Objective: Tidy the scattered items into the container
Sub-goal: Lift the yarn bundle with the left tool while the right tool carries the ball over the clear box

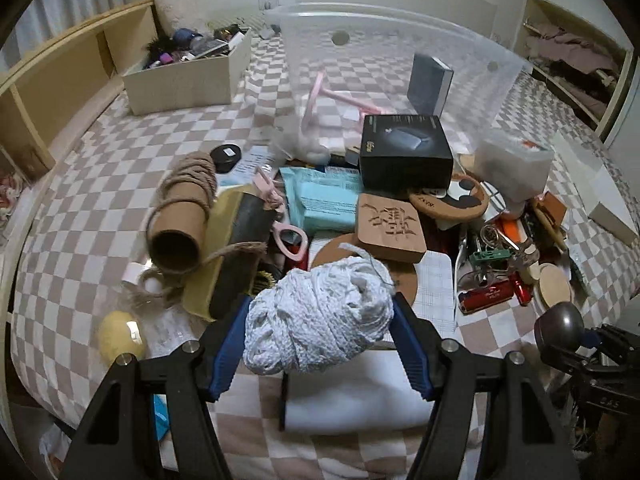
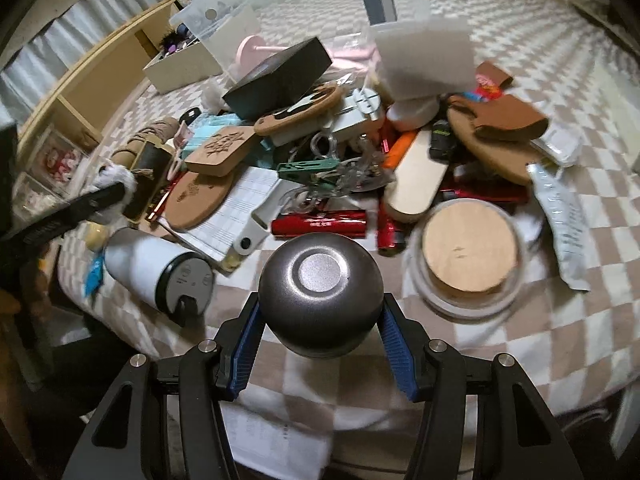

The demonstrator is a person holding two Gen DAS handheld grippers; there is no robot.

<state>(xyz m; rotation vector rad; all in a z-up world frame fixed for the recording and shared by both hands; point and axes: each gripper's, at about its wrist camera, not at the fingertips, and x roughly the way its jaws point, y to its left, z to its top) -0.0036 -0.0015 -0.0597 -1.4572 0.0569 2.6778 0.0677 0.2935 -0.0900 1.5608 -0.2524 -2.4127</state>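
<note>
Two grippers are full: the left gripper, low centre of its view, pinches a white rope bundle; the right gripper clamps a dark bottle, base pointing toward the clutter. Upper centre sits the clear bin.

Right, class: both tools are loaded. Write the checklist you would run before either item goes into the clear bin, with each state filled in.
1. Left tool shut on white rope bundle: ok.
2. Right tool shut on dark round bottle: ok.
3. Clear bin open on top: ok.
4. Room in bin beside grey box and pink item: ok.
5. Bundle's loose end free of the pile: cannot tell.
</note>
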